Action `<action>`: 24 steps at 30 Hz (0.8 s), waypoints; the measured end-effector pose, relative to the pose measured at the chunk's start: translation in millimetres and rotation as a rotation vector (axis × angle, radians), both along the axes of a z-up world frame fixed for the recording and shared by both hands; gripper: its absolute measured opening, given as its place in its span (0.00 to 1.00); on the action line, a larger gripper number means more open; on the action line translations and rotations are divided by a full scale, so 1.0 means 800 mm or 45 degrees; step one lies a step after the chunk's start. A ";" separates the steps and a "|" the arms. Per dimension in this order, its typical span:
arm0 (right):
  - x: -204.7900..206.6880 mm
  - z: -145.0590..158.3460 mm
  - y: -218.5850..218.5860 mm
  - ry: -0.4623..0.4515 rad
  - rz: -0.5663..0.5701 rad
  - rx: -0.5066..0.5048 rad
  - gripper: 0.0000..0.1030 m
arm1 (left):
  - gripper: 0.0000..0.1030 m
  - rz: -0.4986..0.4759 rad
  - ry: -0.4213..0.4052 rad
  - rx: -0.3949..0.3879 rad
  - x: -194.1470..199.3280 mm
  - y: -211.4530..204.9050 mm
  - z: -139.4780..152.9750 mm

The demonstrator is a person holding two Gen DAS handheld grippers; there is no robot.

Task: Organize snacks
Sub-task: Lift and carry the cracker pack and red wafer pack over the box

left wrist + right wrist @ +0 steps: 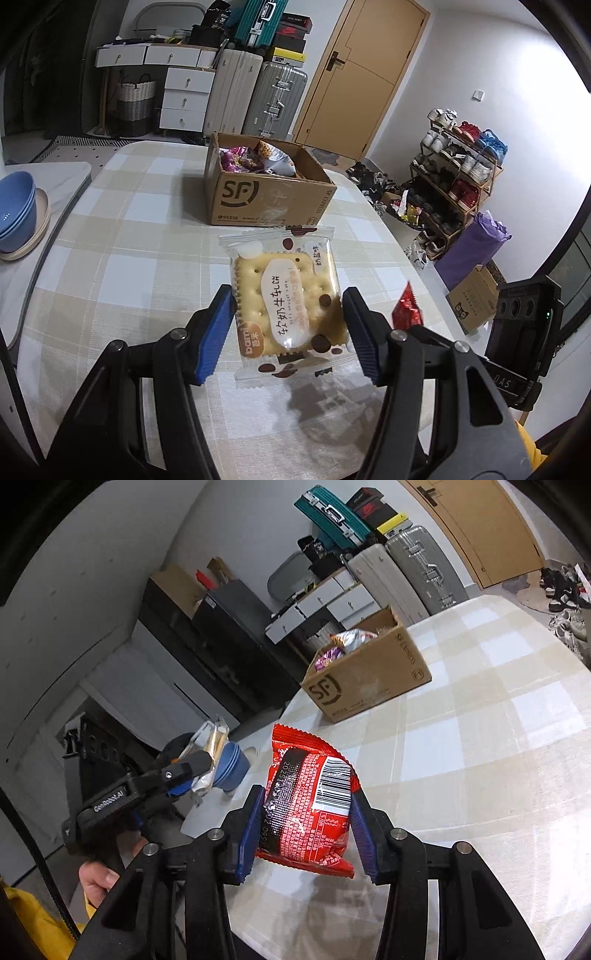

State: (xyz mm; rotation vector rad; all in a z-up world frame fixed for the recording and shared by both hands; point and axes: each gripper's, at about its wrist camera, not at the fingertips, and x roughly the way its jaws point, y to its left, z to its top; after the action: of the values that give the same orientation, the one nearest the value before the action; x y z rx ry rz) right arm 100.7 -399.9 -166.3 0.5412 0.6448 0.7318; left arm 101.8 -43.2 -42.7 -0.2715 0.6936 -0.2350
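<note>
My left gripper (288,321) is shut on a clear cracker packet (284,299) with brown dots and white labels, held above the checked tablecloth. My right gripper (308,825) is shut on a red snack packet (314,805) with a barcode facing up, also held off the table. The red packet's corner (406,306) shows to the right in the left wrist view. In the right wrist view the left gripper (201,764) appears at the left with the cracker packet (210,749) seen edge-on. An open cardboard box (258,199) (369,679) holding several snack bags sits further back on the table.
Stacked blue bowls (14,210) (231,768) rest on a side surface left of the table (129,229). Beyond the table stand suitcases (273,99), white drawers (184,96), a wooden door (362,70) and a shoe rack (454,173). A person's hand (98,880) and yellow sleeve grip the left tool.
</note>
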 end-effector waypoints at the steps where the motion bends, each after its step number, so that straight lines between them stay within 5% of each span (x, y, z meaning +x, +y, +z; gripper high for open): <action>1: 0.002 0.001 -0.002 -0.005 0.000 0.004 0.44 | 0.55 -0.006 0.003 -0.001 0.000 -0.001 0.001; 12: 0.070 0.074 0.001 -0.135 0.021 -0.027 0.44 | 0.55 -0.004 0.015 -0.004 0.059 0.007 0.025; 24: 0.217 0.186 0.025 -0.304 0.040 -0.172 0.44 | 0.56 0.060 -0.107 0.075 0.191 0.032 0.120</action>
State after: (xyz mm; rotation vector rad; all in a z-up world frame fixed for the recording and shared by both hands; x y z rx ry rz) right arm 274.1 -379.8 -17.2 0.3141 0.4768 0.7632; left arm 254.4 -17.5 52.9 -0.2203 0.6095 -0.1796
